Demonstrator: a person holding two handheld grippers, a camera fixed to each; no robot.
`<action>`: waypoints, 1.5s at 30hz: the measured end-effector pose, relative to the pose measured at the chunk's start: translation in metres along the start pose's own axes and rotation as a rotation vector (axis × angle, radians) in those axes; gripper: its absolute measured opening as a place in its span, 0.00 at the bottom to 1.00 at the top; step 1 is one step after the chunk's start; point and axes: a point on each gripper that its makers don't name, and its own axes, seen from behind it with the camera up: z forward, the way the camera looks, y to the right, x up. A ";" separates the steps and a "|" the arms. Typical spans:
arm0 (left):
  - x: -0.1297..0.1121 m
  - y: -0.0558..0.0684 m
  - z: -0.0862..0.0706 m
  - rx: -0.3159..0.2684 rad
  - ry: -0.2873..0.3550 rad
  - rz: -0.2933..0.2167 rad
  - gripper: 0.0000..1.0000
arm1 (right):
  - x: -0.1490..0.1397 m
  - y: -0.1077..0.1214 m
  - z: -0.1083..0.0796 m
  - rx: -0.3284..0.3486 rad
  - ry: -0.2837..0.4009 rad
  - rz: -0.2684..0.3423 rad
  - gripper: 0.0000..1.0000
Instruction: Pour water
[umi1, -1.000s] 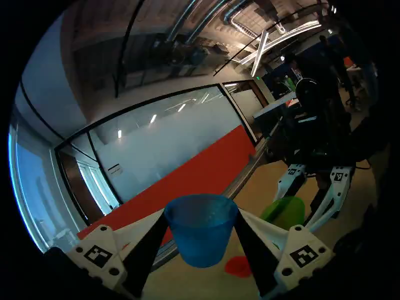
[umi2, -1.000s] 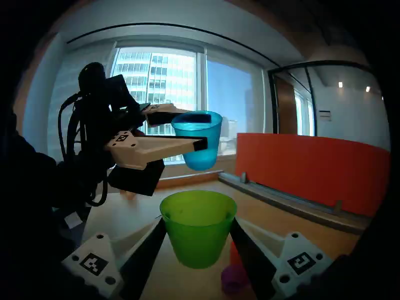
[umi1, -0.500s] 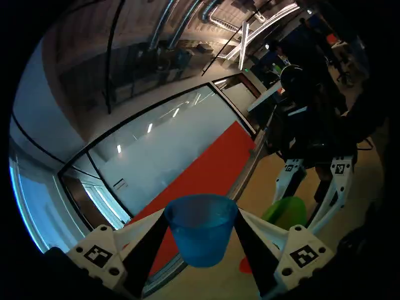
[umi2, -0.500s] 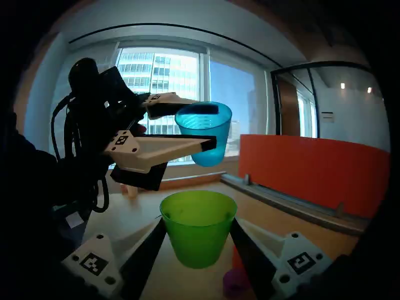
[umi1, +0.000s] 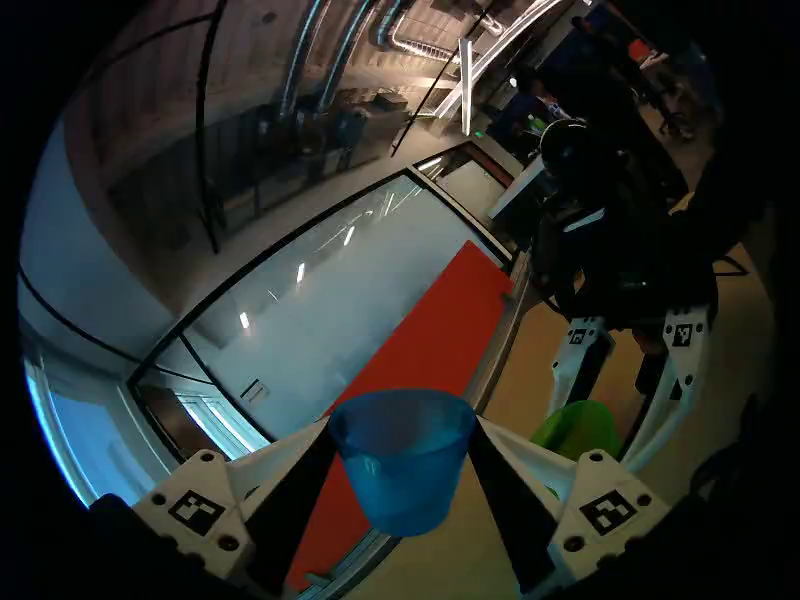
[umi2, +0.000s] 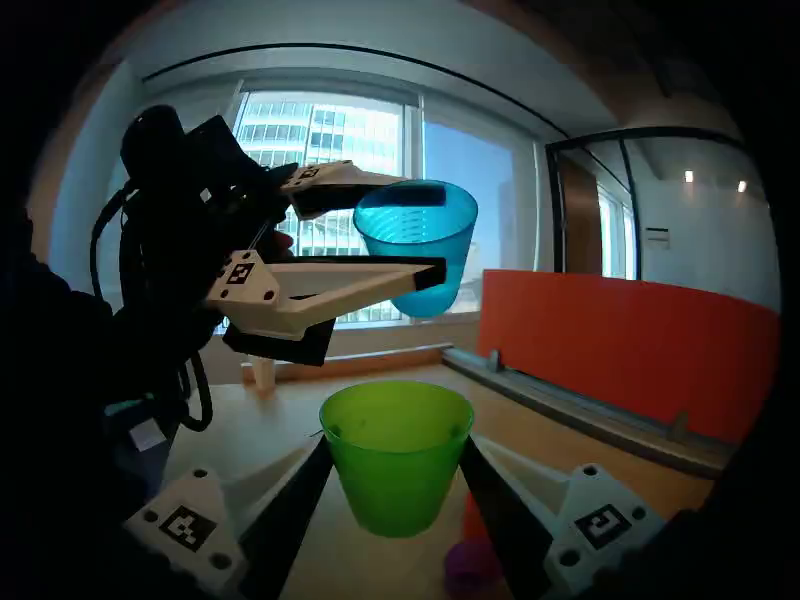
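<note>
In the left gripper view my left gripper (umi1: 400, 460) is shut on a translucent blue cup (umi1: 402, 460), both fingers pressing its sides. The right gripper view has that blue cup (umi2: 418, 243) raised above and just behind the green cup (umi2: 397, 455), tipped slightly toward it, with the left gripper (umi2: 395, 232) coming in from the left. My right gripper (umi2: 397, 465) is shut on the green cup, which stands upright. From the left gripper view the green cup (umi1: 578, 428) sits lower right, between the right gripper's white fingers (umi1: 675, 385).
A wooden table (umi2: 560, 425) lies below, with an orange partition (umi2: 640, 345) at its right and a metal rail (umi2: 560, 395) along it. A purple object (umi2: 468, 565) and an orange one (umi2: 474, 515) rest on the table by the green cup. Windows (umi2: 330, 170) are behind.
The left gripper has lifted the blue cup higher and moved it closer over the green cup, tilting a little. The right gripper and green cup have stayed put.
</note>
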 end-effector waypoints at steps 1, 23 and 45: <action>0.000 0.000 0.000 -0.001 -0.001 0.007 0.87 | 0.000 0.000 0.000 0.001 0.001 0.001 0.88; 0.004 -0.003 0.001 0.011 -0.004 0.136 0.88 | 0.004 0.003 0.003 -0.004 0.007 -0.007 0.88; 0.009 -0.006 0.002 0.025 -0.004 0.244 0.88 | 0.006 0.011 0.002 -0.015 0.010 -0.011 0.88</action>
